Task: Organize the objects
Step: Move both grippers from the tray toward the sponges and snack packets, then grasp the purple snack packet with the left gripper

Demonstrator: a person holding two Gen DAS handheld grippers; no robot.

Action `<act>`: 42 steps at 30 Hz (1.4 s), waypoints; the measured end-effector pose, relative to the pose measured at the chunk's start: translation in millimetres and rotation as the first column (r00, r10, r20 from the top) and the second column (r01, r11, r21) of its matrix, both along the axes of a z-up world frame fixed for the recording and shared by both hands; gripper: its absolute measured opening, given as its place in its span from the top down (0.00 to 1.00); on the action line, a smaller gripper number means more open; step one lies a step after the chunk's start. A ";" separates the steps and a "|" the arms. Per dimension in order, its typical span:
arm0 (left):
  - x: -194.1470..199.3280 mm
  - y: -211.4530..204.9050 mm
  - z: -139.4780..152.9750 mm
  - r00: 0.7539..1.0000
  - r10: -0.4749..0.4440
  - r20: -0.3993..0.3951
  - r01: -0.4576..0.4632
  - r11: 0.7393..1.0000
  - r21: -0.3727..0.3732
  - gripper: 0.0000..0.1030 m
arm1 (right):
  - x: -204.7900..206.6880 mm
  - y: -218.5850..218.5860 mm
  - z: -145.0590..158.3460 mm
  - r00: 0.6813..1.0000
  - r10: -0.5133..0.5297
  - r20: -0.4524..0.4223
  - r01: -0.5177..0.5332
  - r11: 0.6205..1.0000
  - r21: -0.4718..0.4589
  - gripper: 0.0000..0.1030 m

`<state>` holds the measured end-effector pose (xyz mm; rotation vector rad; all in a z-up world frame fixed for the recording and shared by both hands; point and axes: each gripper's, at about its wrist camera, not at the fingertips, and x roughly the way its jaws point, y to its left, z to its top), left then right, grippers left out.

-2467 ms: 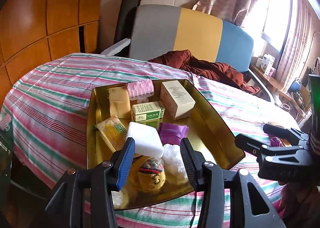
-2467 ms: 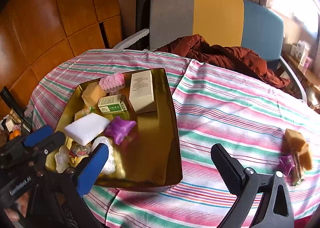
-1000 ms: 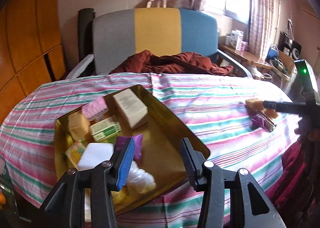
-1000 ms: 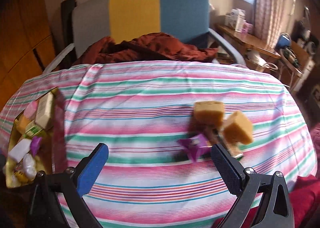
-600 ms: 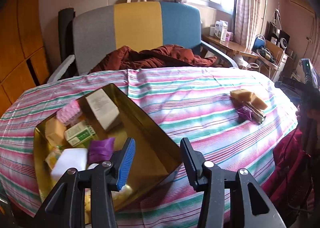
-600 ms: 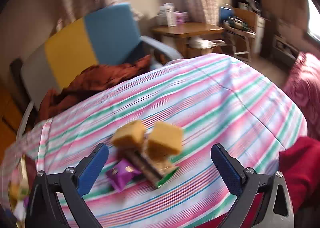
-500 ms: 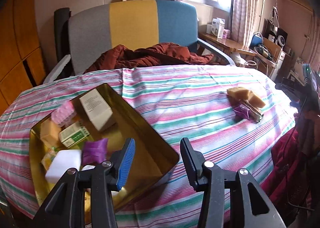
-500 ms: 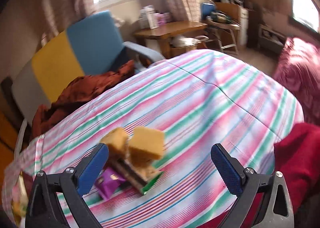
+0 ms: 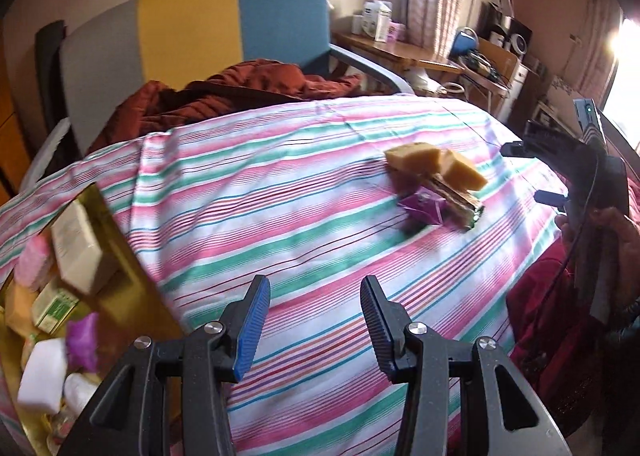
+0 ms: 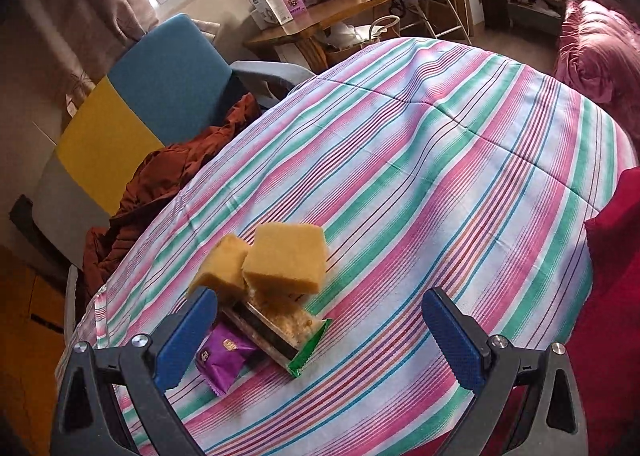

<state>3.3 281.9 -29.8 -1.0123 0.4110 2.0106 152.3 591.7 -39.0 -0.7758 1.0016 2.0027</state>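
Fingers of our right gripper [image 10: 320, 330] stand wide apart and empty, angled down at the small heap just ahead: two yellow sponges [image 10: 286, 260], a green-edged snack bar [image 10: 280, 332] lying slantwise and a purple packet [image 10: 222, 360] beside our left pad. Our left gripper [image 9: 316, 322], jaws partly parted and empty, hangs farther off, between that heap and the gold tray [image 9: 132, 288] at the table's opposite edge. Right hand is nearer.

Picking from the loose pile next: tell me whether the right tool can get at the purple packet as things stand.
Probably yes. The right tool stands open and empty just short of the purple packet, which lies uncovered on the striped cloth beside the green-edged wrapper; the wrapper crowds one side.
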 end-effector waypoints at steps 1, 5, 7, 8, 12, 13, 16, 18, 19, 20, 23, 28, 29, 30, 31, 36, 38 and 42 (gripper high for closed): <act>1.5 9.3 -1.8 1.000 -0.019 0.001 0.019 1.000 -0.003 0.54 | 1.6 1.1 -0.6 1.000 -0.002 -0.005 0.002 1.000 -0.006 0.00; 2.5 41.3 -7.3 0.993 -0.108 0.046 0.108 0.994 0.015 0.54 | 5.9 5.6 -2.3 0.999 -0.011 -0.038 0.010 0.999 -0.033 0.00; 1.3 58.4 -10.4 0.985 -0.154 0.079 0.152 0.988 0.028 0.54 | 6.4 6.3 -3.2 0.999 -0.009 -0.049 0.007 0.999 -0.046 0.00; 1.0 68.8 -12.1 0.981 -0.176 0.084 0.174 0.984 0.030 0.54 | 6.2 6.6 -4.1 0.999 -0.006 -0.052 0.003 0.999 -0.053 0.00; 1.1 101.0 -17.7 0.961 -0.259 0.093 0.257 0.966 0.036 0.54 | 4.2 7.2 -6.1 0.998 0.007 -0.062 -0.012 0.997 -0.071 0.00; 1.0 107.9 -19.1 0.958 -0.272 0.095 0.270 0.962 0.033 0.54 | 3.9 7.9 -6.4 0.998 0.009 -0.066 -0.014 0.997 -0.076 0.00; -1.6 132.0 -26.1 0.947 -0.309 0.090 0.309 0.951 0.012 0.54 | 3.3 10.3 -8.6 0.996 0.009 -0.084 -0.018 0.995 -0.098 0.00; -2.4 148.3 -31.1 0.941 -0.329 0.083 0.331 0.944 -0.007 0.54 | 4.2 12.2 -10.3 0.995 0.007 -0.100 -0.018 0.993 -0.114 0.00; -3.0 154.5 -33.4 0.938 -0.338 0.083 0.340 0.940 -0.015 0.54 | 4.6 13.1 -11.2 0.994 0.004 -0.108 -0.017 0.992 -0.122 0.00; -3.0 161.1 -36.2 0.935 -0.346 0.081 0.349 0.937 -0.026 0.54 | 5.3 13.9 -11.9 0.993 0.000 -0.116 -0.015 0.992 -0.129 0.00; -2.4 178.7 -45.7 0.926 -0.369 0.084 0.373 0.927 -0.046 0.54 | 6.8 16.1 -13.9 0.991 -0.010 -0.136 -0.010 0.989 -0.148 0.00; -0.7 202.4 -66.3 0.912 -0.404 0.075 0.410 0.906 -0.105 0.54 | 5.1 17.3 -17.6 0.990 -0.004 -0.143 -0.021 0.985 -0.170 0.00; -2.7 205.8 -72.1 0.912 -0.400 0.088 0.409 0.906 -0.112 0.54 | 4.1 17.2 -18.1 0.990 -0.001 -0.141 -0.024 0.985 -0.171 0.00; -4.2 207.0 -75.3 0.911 -0.399 0.100 0.409 0.906 -0.108 0.57 | 3.2 17.1 -18.6 0.990 0.002 -0.140 -0.026 0.985 -0.173 0.00; -5.6 206.6 -77.5 0.912 -0.397 0.108 0.407 0.908 -0.103 0.62 | 2.5 17.0 -19.0 0.990 0.004 -0.138 -0.028 0.984 -0.174 0.00; -7.1 187.2 -80.7 0.930 -0.352 0.106 0.360 0.930 -0.067 0.65 | 1.6 15.8 -19.8 0.992 0.011 -0.127 -0.032 0.985 -0.171 0.00; -7.9 173.7 -80.0 0.939 -0.318 0.131 0.326 0.944 -0.049 0.65 | 1.0 15.0 -20.0 0.993 0.015 -0.120 -0.036 0.985 -0.170 0.00; -4.7 141.4 -81.3 0.954 -0.261 0.148 0.265 0.964 -0.006 0.65 | -1.7 13.4 -20.4 0.994 0.029 -0.102 -0.046 0.985 -0.164 0.00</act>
